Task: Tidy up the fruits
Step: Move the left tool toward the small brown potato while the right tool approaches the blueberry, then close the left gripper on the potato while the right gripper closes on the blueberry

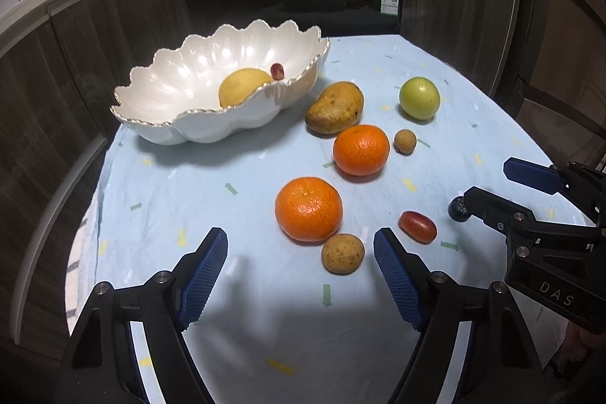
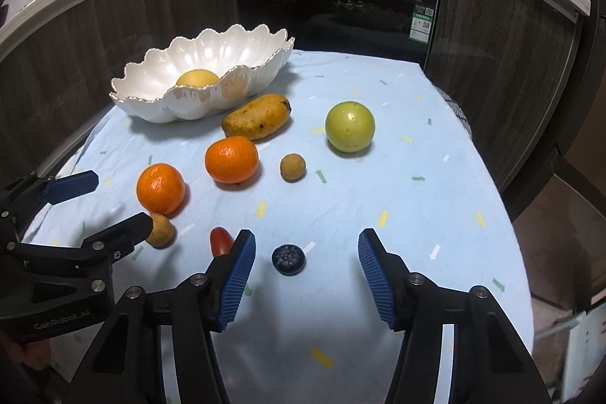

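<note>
Early stage of sorting: the scalloped bowl (image 1: 170, 93), upper left of the frame, holds only a lemon (image 1: 242, 88) and a grape (image 1: 277, 70). Left on the cloth (image 1: 242, 177) are a mango (image 1: 335, 106), a green apple (image 1: 419, 98), two oranges (image 1: 361, 149) (image 1: 308, 209), two longans (image 1: 405, 141) (image 1: 342, 253), a red tomato (image 1: 417, 226) and a blueberry (image 2: 288, 259). The left gripper (image 1: 301, 275) is partly open and empty, the nearer longan just ahead of its tips; the right gripper (image 2: 306, 265) is partly open around the blueberry, pads not touching it.
</note>
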